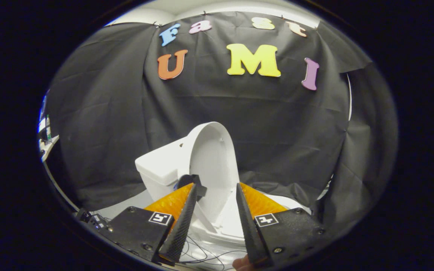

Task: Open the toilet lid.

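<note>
A white toilet (220,229) stands just ahead of my fingers. Its lid (212,158) is raised, standing nearly upright and leaning back against the white tank (158,165). The lid's inner face is turned toward me. The bowl's rim (232,222) shows between my fingers. My gripper (216,190) is open, its fingertips a little apart, with the lower part of the raised lid seen in the gap; I cannot tell whether either finger touches it. A dark piece sits by the left fingertip at the hinge side.
Black cloth hangs as a wall behind and to both sides of the toilet. Thin cables (205,256) lie on the pale floor below the fingers. A fingertip of a person's hand (244,263) shows under the right finger. Cluttered shelving (45,135) sits beyond the cloth's left edge.
</note>
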Motion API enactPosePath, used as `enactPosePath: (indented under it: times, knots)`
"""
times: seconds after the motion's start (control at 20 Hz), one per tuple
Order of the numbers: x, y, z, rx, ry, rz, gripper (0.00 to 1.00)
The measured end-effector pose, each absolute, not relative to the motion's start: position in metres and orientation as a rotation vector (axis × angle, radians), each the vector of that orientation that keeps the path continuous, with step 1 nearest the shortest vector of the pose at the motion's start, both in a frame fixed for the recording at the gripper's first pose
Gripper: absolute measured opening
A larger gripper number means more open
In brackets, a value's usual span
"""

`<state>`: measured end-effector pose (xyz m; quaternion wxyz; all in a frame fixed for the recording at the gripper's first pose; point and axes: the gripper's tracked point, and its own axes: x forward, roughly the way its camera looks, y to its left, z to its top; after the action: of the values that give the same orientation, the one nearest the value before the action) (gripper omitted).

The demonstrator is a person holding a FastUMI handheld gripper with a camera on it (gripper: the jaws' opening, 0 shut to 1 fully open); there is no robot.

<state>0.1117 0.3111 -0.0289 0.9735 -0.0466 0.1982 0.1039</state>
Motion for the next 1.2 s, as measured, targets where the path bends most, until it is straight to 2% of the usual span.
enactPosePath:
  times: [0.25,0.7,1.2]
  knots:
    - [0.088,0.253,-0.018,-0.156,0.363,0.195,0.66]
    - [0.025,0.126,0.005,-0.133,0.258,0.075,0.66]
    - [-0.031,0.029,-0.019,-0.027,0.214,-0.062,0.93]
